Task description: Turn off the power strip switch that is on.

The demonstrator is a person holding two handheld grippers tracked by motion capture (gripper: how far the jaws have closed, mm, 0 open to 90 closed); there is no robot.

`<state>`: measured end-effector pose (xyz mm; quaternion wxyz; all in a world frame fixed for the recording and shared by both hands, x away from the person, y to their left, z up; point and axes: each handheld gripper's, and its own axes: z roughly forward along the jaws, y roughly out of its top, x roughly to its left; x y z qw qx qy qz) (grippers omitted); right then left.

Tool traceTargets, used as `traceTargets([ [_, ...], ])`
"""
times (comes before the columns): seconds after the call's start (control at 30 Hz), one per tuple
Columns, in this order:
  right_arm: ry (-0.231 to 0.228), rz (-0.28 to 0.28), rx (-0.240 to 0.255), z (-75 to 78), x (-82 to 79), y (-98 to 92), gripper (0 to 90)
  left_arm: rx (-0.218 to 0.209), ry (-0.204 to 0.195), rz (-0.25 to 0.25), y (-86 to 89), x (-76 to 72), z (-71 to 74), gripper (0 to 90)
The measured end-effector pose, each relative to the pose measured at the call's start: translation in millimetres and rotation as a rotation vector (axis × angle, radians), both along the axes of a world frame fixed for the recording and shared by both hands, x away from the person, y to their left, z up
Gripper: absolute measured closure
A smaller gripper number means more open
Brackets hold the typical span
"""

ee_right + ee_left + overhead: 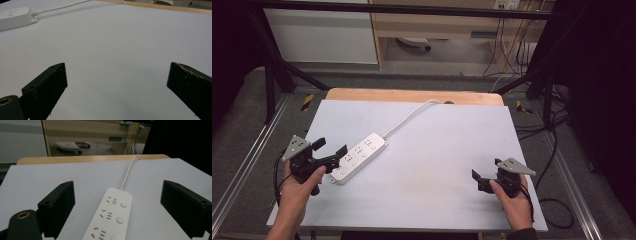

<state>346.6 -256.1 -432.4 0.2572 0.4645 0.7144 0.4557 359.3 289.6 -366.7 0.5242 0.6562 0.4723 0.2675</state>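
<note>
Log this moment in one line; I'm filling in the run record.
left gripper: open, at power strip near end, not gripping | right gripper: open, nothing between jaws | strip: flat on table

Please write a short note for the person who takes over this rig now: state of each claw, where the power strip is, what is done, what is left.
Left claw: open, at the near end of the power strip, jaws apart on either side of it, not gripping.
Right claw: open, holds nothing, over bare white mat at the near right.
Power strip: flat on the mat left of centre, sockets up, its cable running to the far edge.
Done: nothing plugged in or lifted, as far as visible.
Left: probably close the left claw on the strip; confirm the goal first.
</note>
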Motion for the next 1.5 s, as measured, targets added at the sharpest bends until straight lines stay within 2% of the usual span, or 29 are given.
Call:
traceTargets([
  [0.2,0.003,-0.001,0.000,0.0,-0.3,0.0,3.4,-0.008,-0.005,0.008,-7.3,15.9,6.0,12.5],
  [0.37,-0.001,-0.002,-0.004,0.8,-1.3,0.1,3.4,0.002,-0.007,0.001,-16.7,25.5,8.5,12.6],
  [0.53,-0.001,-0.003,-0.001,1.2,-1.8,-0.3,3.4,-0.010,0.002,-0.004,-20.0,33.4,4.1,11.8],
  [0.87,-0.003,-0.007,0.010,1.8,-1.6,-1.6,3.5,0.015,0.024,-0.038,-38.2,37.6,-10.9,12.7],
  [1.0,-0.003,-0.006,0.010,2.0,-2.2,-1.2,3.5,0.025,0.029,-0.053,-43.2,38.0,-13.3,16.0],
  [1.07,0.001,-0.007,0.006,1.3,-1.8,-0.6,3.5,0.027,0.027,-0.058,-45.4,37.1,-13.8,19.1],
  [1.13,0.001,-0.007,0.006,1.0,-1.6,-0.7,3.5,0.048,0.023,-0.053,-46.9,36.1,-15.3,22.6],
  [1.17,0.001,-0.011,0.007,0.9,-1.7,-1.5,3.5,0.048,0.024,-0.051,-46.7,36.1,-16.5,28.0],
  [1.23,0.002,-0.012,0.007,0.9,-1.7,-1.9,3.5,0.053,0.027,-0.050,-45.2,36.8,-18.4,30.8],
  [1.5,0.011,-0.019,0.012,0.3,-0.9,-1.8,3.6,0.040,0.054,-0.040,-36.3,37.6,-28.6,55.1],
])
